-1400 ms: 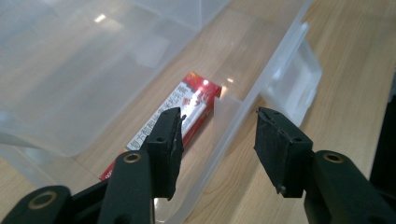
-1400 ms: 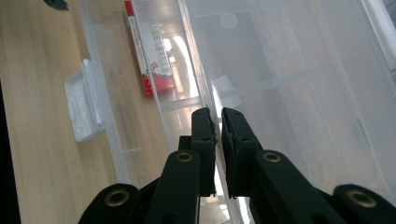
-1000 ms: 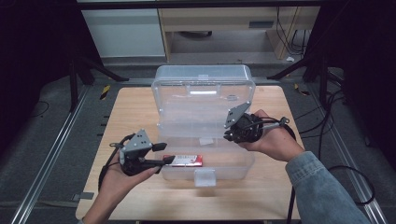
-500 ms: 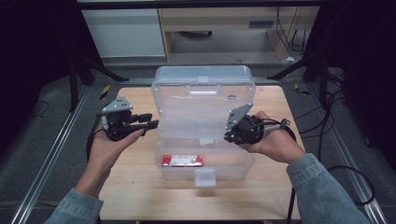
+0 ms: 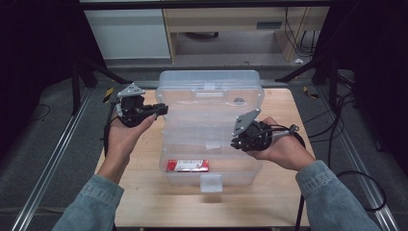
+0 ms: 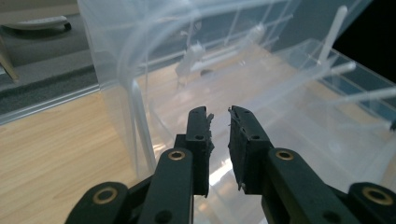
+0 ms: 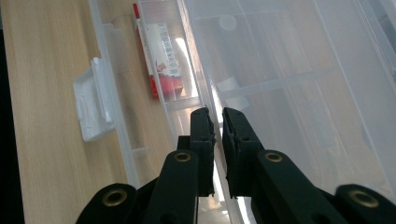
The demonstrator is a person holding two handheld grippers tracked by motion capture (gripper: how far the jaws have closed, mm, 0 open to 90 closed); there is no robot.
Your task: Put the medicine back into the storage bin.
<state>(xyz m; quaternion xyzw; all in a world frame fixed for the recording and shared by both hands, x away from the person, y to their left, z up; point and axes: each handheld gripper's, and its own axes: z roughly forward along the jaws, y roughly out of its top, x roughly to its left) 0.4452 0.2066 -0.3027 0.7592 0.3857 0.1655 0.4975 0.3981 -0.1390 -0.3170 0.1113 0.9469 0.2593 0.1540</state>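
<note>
Presently the clear plastic case sits open at the middle of the counter, its lid tilted up toward the far edge and its white latch tab hanging over the near wall; the base is divided by thin moulded ribs into long compartments, all smooth, glossy and see-through. A red-and-white packet lies flat in the front compartment, just behind the near wall, apparently placed there for storage.

The right gripper rests at the case's right wall, jaws clenched; in the right gripper view they straddle the thin rim, likely pinching it to steady the case, though the transparent edge makes contact hard to confirm. The left gripper is held off the counter beside the lid's left edge; its jaws have just been closing and stand nearly together with nothing between them in the left gripper view, the lid's rounded corner just ahead. This placement suggests readiness to push the lid down. The counter is pale wood with a matt grain.
</note>
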